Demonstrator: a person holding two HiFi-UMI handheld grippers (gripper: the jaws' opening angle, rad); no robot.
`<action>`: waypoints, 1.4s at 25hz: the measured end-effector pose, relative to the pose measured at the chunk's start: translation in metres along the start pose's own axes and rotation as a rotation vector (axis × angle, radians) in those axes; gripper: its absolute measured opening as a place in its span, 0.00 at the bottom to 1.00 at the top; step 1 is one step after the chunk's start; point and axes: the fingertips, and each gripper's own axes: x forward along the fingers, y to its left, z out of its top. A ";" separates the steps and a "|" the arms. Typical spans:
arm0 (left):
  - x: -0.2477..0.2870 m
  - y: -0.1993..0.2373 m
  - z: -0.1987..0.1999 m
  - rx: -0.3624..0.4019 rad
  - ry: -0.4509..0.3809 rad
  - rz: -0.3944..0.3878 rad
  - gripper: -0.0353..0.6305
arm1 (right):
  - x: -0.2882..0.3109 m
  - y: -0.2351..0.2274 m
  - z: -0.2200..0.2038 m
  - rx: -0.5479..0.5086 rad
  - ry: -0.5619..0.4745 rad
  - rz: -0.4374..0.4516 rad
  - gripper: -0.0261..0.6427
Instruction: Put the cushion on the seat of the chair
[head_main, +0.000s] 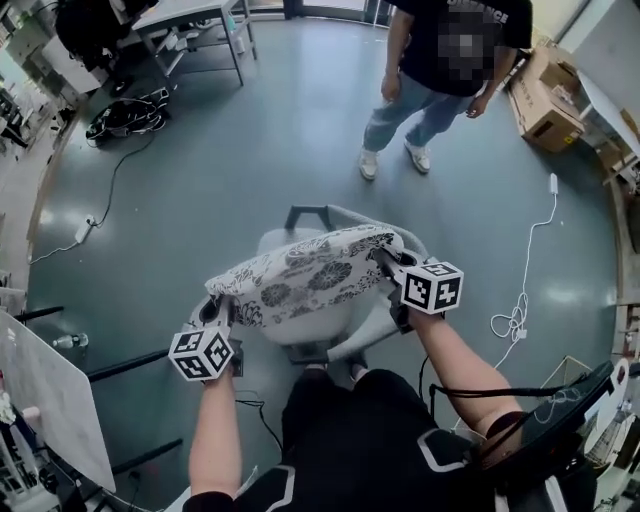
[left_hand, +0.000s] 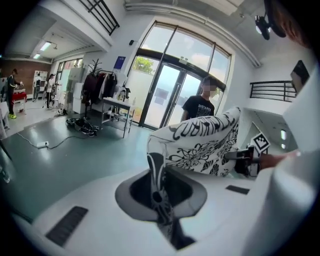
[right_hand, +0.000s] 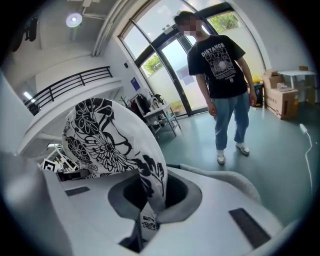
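Hovered above pale grey upholstered chair (head_main: 272, 243), seat straight below both tools; couldn't tell if touching yet. Carried white fabric cushion with black floral print (head_main: 305, 275) slung between the two tools, one end each. Judged light, soft and floppy: no break risk, little slip on cloth. Best taken at opposite corners, as here. Left gripper (left_hand: 157, 200) pinched nearly closed on corner fabric; right gripper (right_hand: 145, 210) likewise.

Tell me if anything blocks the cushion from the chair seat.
Nothing visible does. The cushion, shut in the left gripper and right gripper, hangs above the chair; the seat showing around it looks bare.
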 end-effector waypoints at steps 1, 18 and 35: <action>0.007 0.005 -0.007 -0.002 0.023 -0.006 0.08 | 0.007 -0.004 -0.009 0.017 0.016 -0.011 0.08; 0.107 0.076 -0.144 -0.054 0.375 -0.065 0.08 | 0.102 -0.074 -0.152 0.192 0.324 -0.138 0.08; 0.166 0.111 -0.246 -0.101 0.545 0.004 0.08 | 0.187 -0.135 -0.225 0.224 0.513 -0.228 0.08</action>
